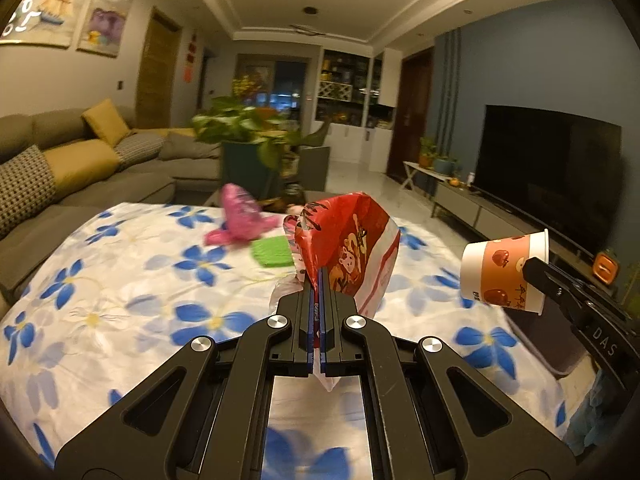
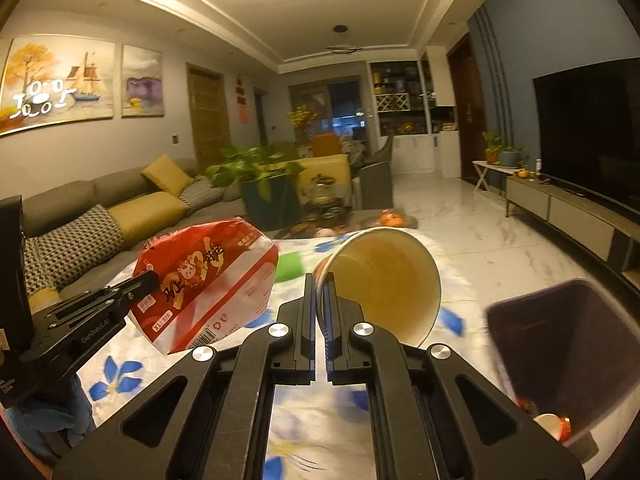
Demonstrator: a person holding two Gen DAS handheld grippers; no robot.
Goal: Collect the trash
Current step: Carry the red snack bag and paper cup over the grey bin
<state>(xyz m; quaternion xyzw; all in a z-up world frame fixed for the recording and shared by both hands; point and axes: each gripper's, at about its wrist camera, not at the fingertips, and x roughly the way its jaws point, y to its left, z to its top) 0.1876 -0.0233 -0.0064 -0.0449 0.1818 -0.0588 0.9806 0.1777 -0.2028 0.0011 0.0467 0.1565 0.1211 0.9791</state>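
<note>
Viewing through the left wrist camera: found the left gripper (image 1: pixel 319 280) closed narrow on the crinkled edge of a red-and-white plastic package (image 1: pixel 352 248), held clear above the flowered tablecloth (image 1: pixel 120 280). Noted thin, glossy, crumpled film with a limp clear tail hanging behind the pads. Saw the right gripper (image 1: pixel 532 272) at the right edge, clamped on the rim of a paper cup (image 1: pixel 502 276), orange-banded, tilted on its side. Left on the cloth farther back: a pink crumpled bag (image 1: pixel 240 216) and a flat green ribbed pad (image 1: pixel 272 252), both well apart from the tools. Judged the step as transport, with two items lifted and not yet released. Viewing through the right wrist camera: confirmed narrow jaws pinching the cup wall, with the smooth, cream-coloured, empty interior facing the lens. Located the dark, square-mouthed plastic bin (image 2: pixel 560 340) low at the right, beside the table edge, with a cup-like item already at the bottom. Located the package at the left, printed with a barcode and size label, held in the other tool. Expected next move: carrying each item over the bin mouth and opening the jaws there; expected the light film to cling or drift, and the stiff cup to drop cleanly.
</note>
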